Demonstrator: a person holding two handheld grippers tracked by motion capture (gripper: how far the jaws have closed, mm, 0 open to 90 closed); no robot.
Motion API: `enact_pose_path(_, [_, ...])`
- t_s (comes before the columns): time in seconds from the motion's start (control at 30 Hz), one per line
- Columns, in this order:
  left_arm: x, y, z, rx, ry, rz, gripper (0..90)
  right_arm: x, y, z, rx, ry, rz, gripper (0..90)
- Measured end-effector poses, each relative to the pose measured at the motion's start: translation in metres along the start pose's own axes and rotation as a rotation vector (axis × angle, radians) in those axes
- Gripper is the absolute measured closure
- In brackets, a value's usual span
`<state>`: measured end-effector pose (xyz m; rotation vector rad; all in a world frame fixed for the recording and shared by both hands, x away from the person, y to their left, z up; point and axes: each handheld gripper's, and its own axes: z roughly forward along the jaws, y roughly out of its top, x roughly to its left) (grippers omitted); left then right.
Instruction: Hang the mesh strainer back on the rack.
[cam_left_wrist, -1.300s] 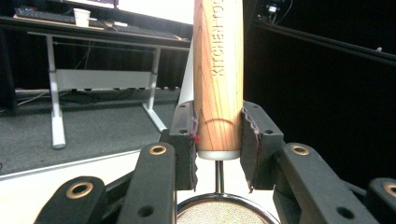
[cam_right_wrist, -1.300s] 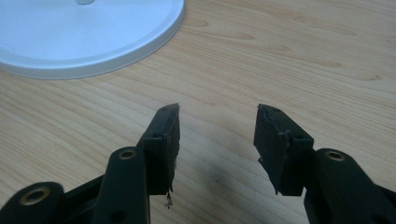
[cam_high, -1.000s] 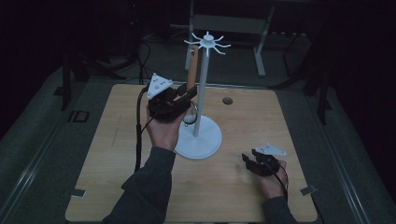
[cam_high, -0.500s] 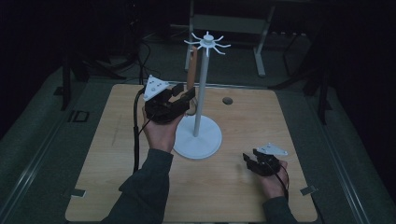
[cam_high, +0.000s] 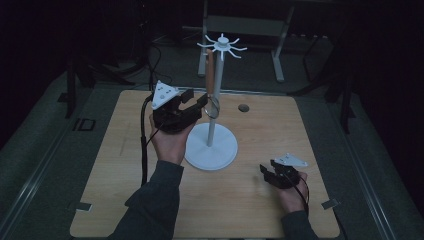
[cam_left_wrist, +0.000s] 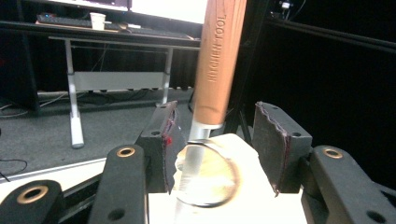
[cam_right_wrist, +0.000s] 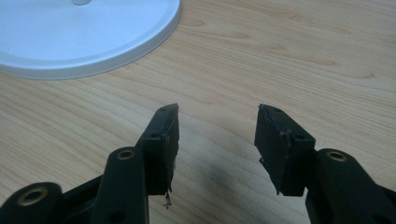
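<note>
A white stand (cam_high: 211, 150) with a crown of hook arms (cam_high: 221, 46) rises from the middle of the wooden table (cam_high: 280, 125). A kitchen tool with a wooden handle (cam_high: 210, 75) hangs down beside its pole. My left gripper (cam_high: 196, 102) is raised at the tool's lower end. In the left gripper view its jaws have just been opening, and the handle (cam_left_wrist: 218, 60) and metal ring head (cam_left_wrist: 208, 175) hang between the pads (cam_left_wrist: 273, 144) without touching them. My right gripper (cam_high: 267, 174) rests low at the front right, open with nothing between its jaws (cam_right_wrist: 217, 112), near the stand's base (cam_right_wrist: 84, 37).
A small dark round spot (cam_high: 243, 107) lies on the table behind the stand. A cable (cam_high: 144, 145) trails from the left gripper along the forearm. A metal-legged desk (cam_high: 245, 25) stands beyond the table's far edge. Dark floor surrounds the table.
The left gripper's jaws have opened off the tool's lower end, which now hangs free between them. Neither hand has shifted, and the stand is where it was.
</note>
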<state>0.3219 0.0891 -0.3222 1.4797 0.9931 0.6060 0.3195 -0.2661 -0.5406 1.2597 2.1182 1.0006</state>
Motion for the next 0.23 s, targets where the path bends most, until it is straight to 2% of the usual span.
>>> enact_pose_path(0.23, [0.0007,-0.0024,-0.0009,0.027,0.004,0.017,49.9,-0.0009,-0.0004,0.0005,0.002,-0.003,0.003,49.2])
